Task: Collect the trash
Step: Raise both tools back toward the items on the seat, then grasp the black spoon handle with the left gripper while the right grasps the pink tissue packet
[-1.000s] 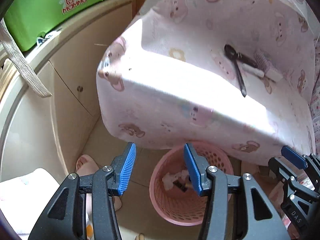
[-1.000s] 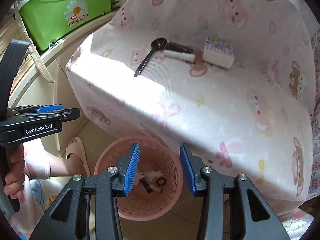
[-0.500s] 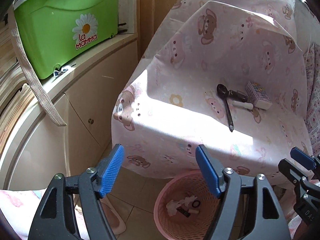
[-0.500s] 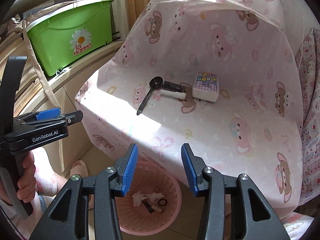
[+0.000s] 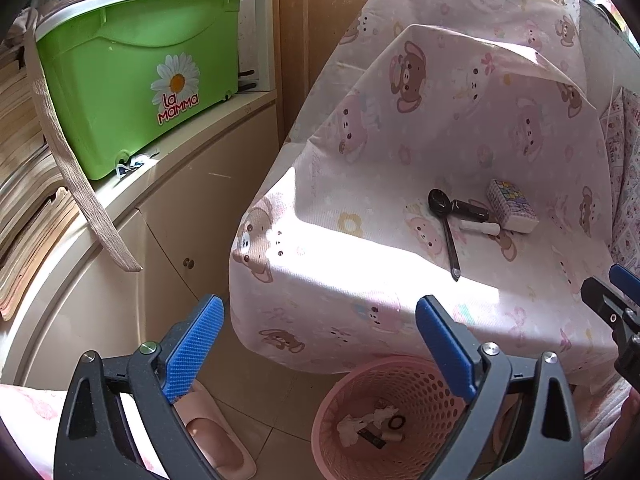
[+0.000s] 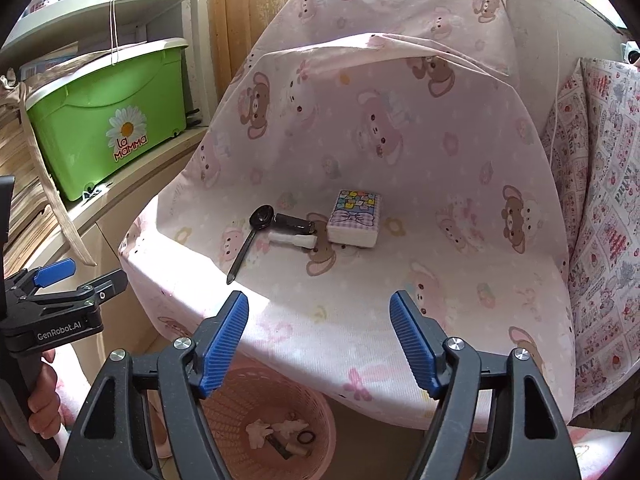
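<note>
Both grippers, left and right, rise from the bin, jaws apart, toward the spoon, next trash

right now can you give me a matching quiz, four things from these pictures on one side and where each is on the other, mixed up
1. black plastic spoon
2. pink perforated plastic basket
3. green plastic tub with a daisy logo
4. crumpled white tissue

a. on the cream cabinet ledge
b. inside the basket
c. on the bear-print cloth
d. on the tiled floor

Pairs: 1-c, 2-d, 3-a, 4-b
</note>
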A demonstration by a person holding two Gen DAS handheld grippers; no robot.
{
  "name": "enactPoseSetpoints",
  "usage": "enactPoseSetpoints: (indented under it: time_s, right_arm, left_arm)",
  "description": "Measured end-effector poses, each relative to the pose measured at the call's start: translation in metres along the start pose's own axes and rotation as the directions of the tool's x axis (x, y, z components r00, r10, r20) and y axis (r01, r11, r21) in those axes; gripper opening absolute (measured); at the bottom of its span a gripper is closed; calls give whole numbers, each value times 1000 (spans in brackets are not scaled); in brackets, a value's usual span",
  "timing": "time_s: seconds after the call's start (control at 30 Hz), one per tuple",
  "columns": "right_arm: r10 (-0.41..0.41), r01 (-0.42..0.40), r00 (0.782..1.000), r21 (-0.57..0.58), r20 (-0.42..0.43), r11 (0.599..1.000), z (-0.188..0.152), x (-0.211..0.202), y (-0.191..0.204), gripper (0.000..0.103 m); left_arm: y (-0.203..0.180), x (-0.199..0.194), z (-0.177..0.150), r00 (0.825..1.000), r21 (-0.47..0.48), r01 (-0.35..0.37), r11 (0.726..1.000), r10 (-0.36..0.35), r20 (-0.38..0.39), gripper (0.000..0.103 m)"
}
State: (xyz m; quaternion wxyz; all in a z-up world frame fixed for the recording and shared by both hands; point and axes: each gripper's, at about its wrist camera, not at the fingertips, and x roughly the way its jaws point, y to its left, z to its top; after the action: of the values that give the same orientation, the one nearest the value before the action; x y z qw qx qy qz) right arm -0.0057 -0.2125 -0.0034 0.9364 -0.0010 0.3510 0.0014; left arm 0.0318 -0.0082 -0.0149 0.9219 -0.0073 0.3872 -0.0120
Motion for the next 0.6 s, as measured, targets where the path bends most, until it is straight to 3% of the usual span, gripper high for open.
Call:
enactPoseSetpoints:
  time_s: [0.3, 0.6]
  right_arm:
    - [-99, 98, 993, 22, 70, 995, 14, -2, -15, 75]
    - [-157, 153, 981, 47, 112, 987, 36, 7, -32, 76]
  left_arm:
    - [4, -11, 21, 998, -13, -3, 1000, 4, 58, 96]
    - [-8, -42, 114, 974, -20, 64, 998, -58, 220, 101]
